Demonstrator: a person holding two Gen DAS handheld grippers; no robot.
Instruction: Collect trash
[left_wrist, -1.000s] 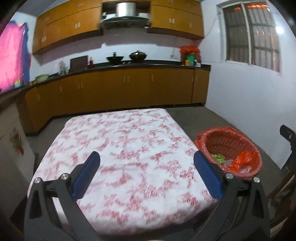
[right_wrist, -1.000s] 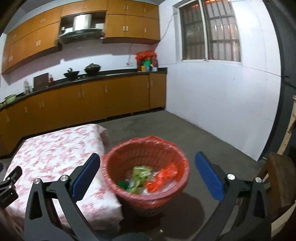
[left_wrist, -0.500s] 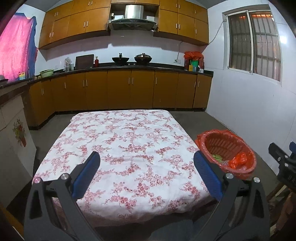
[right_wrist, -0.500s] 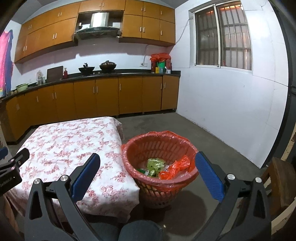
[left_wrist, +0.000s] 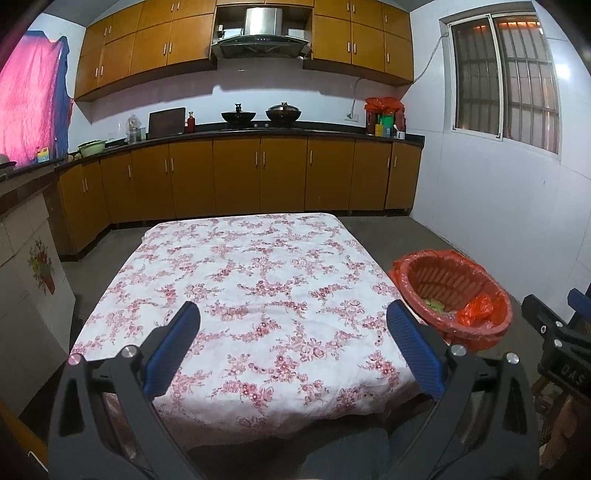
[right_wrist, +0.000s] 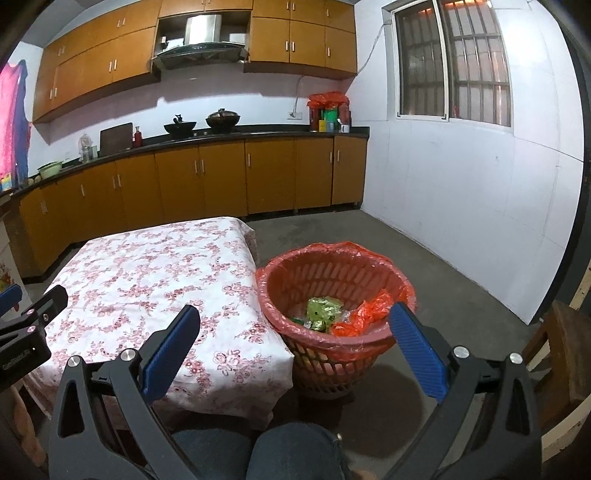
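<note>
Two grippers, we see both spread wide, nothing between jaws. Left gripper (left_wrist: 293, 338) hangs over floral tablecloth (left_wrist: 251, 280). Right gripper (right_wrist: 295, 338): red basket (right_wrist: 334, 267) with red liner sits on floor just past jaws, touching table corner, green wrappers (right_wrist: 321, 310) and orange plastic (right_wrist: 364, 314) inside.

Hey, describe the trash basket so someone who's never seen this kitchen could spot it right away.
Find the low table with the pink-flowered tablecloth in the middle of the kitchen floor. The trash basket stands on the concrete floor right beside the table's corner, on the window-wall side. It is the only round red slatted basket around, lined with a red plastic bag and holding green and orange wrappers.
</note>
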